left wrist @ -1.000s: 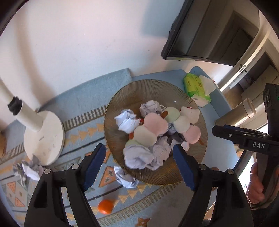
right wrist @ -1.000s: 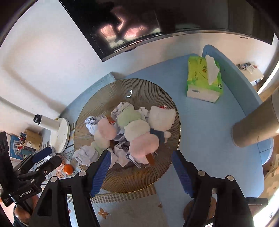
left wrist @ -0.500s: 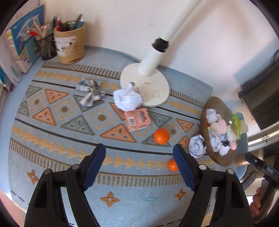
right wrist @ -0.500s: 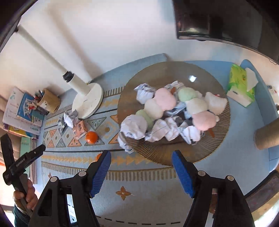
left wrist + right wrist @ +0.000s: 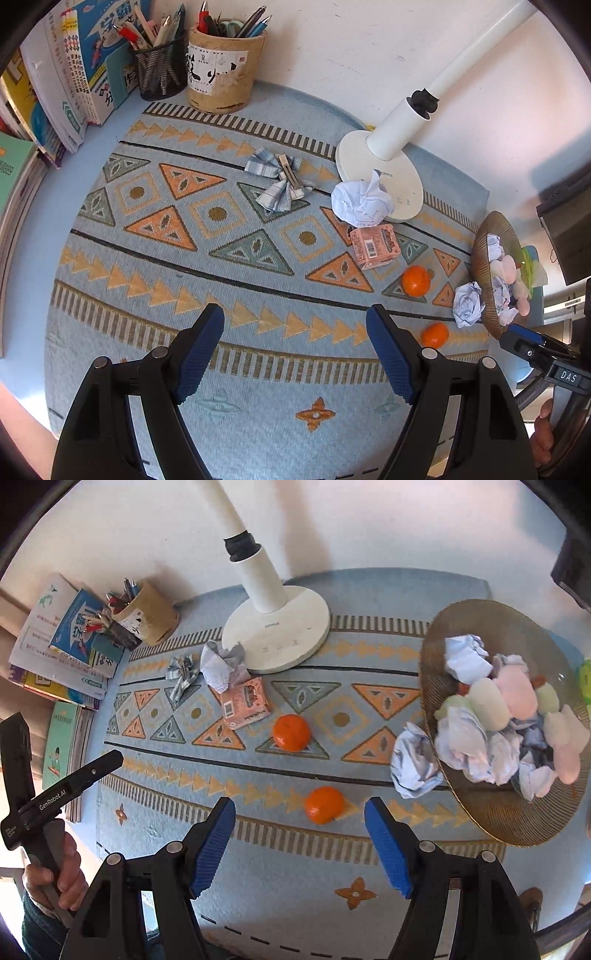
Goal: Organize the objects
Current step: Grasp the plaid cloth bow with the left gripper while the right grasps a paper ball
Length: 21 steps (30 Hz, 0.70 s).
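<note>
On the patterned mat [image 5: 221, 236] lie a plaid bow clip [image 5: 281, 178], a crumpled paper ball [image 5: 362, 201], a pink carton [image 5: 375, 246], two oranges [image 5: 416, 281] [image 5: 435, 335] and another paper ball [image 5: 468, 304]. A brown bowl [image 5: 491, 805] holds paper balls and soft toys. My left gripper [image 5: 295, 347] is open and empty above the mat. My right gripper [image 5: 300, 834] is open and empty, just before the near orange [image 5: 324, 805]. The far orange [image 5: 291, 732] and the pink carton [image 5: 245, 703] lie beyond it.
A white lamp base [image 5: 380, 177] stands at the back. A pen cup [image 5: 221, 70], a mesh pen holder [image 5: 159, 66] and stacked books [image 5: 55, 74] are at the back left. A dark monitor [image 5: 569, 229] is at the far right.
Both grippers have swung left from above the bowl to the mat. The clutter, pen cups and books have come into view. Both stay open and empty.
</note>
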Each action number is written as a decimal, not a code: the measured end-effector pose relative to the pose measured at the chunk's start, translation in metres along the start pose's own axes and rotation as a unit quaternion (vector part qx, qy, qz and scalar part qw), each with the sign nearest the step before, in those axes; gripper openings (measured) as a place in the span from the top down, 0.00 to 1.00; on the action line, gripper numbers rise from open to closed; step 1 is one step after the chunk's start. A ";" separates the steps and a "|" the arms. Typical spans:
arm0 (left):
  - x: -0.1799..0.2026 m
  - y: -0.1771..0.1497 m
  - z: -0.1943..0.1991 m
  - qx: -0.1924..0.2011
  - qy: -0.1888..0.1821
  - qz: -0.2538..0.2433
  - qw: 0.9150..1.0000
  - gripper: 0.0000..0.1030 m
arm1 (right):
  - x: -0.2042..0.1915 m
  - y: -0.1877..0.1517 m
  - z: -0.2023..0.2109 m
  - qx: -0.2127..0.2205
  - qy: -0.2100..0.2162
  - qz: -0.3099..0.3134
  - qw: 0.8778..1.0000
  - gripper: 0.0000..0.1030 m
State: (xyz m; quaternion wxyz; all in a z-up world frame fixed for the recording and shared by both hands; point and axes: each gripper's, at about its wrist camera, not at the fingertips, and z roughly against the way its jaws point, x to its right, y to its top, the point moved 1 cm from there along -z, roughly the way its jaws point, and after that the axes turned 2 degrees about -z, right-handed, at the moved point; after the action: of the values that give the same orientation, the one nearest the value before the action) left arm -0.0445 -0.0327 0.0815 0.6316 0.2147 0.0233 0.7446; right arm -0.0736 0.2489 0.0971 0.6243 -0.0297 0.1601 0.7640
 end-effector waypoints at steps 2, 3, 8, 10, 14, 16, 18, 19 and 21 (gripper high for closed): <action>-0.007 0.014 -0.005 -0.002 -0.003 -0.009 1.000 0.24 | -0.015 0.015 -0.010 -0.002 0.007 0.001 1.000 0.31; -0.009 0.022 -0.008 -0.004 -0.006 -0.016 1.000 0.24 | -0.022 0.024 -0.015 -0.001 0.012 0.001 1.000 0.31; -0.006 0.067 -0.049 -0.036 -0.011 -0.072 0.997 0.24 | -0.054 0.069 -0.052 -0.013 0.030 -0.009 0.999 0.31; -0.003 0.083 -0.071 -0.052 -0.013 -0.086 0.995 0.24 | -0.064 0.083 -0.069 -0.020 0.027 -0.014 0.999 0.31; -0.001 0.110 -0.110 -0.070 -0.022 -0.086 0.994 0.24 | -0.076 0.104 -0.103 -0.034 -0.002 -0.024 0.999 0.31; -0.001 0.117 -0.124 -0.073 -0.016 -0.090 0.993 0.24 | -0.077 0.111 -0.114 -0.038 0.001 -0.040 0.998 0.31; 0.002 0.120 -0.131 -0.071 -0.013 -0.100 0.992 0.24 | -0.077 0.118 -0.124 -0.041 0.003 -0.051 0.998 0.31; 0.003 0.120 -0.135 -0.071 -0.013 -0.105 0.992 0.25 | -0.078 0.121 -0.129 -0.044 0.001 -0.054 0.998 0.31; 0.007 0.120 -0.137 -0.066 -0.009 -0.117 0.991 0.26 | -0.078 0.127 -0.140 -0.053 0.000 -0.055 0.997 0.31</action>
State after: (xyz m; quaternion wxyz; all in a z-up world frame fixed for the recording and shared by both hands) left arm -0.2051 -0.0181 -0.0043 0.7274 0.1750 -0.0070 0.6634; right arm -0.2005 0.1139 0.0102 0.6628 -0.0721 0.1174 0.7360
